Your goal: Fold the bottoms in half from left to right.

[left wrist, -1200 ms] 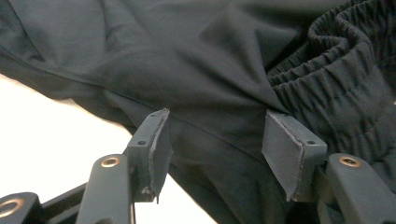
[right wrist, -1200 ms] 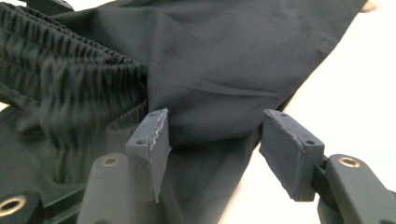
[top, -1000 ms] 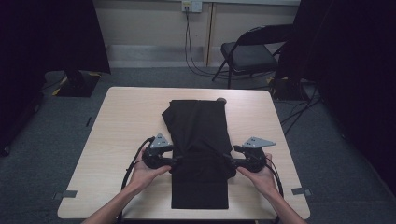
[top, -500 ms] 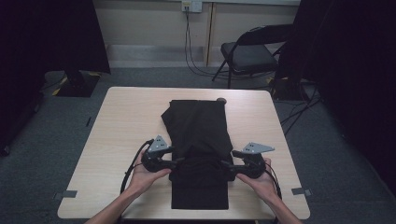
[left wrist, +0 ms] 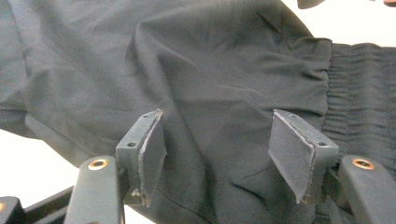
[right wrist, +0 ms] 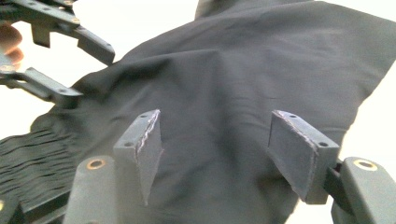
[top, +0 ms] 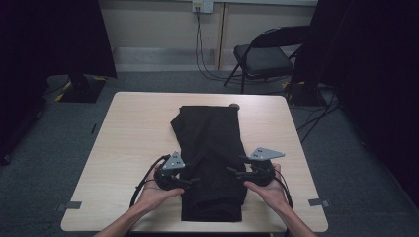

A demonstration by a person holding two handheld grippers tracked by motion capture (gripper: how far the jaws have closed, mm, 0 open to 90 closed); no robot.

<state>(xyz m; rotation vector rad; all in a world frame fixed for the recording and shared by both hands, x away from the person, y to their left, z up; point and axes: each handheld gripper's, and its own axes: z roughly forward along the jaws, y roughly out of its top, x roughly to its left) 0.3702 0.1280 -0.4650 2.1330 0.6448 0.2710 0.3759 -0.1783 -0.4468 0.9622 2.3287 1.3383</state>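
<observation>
Left claw jaws apart, just been opening, nothing pinched; right claw jaws apart too, empty. Folded black trousers lie flat between the claws, cloth right under both tips, elastic waistband near end, on counter.

Left claw and right claw gape, empty, facing inward.

High view: mounted above the person's side, facing forward and down; the whole table is covered from afar.
Left gripper view: aimed along its jaws, close over the cloth.
Right gripper view: likewise close.
Shared: the cloth is covered by all three.
</observation>
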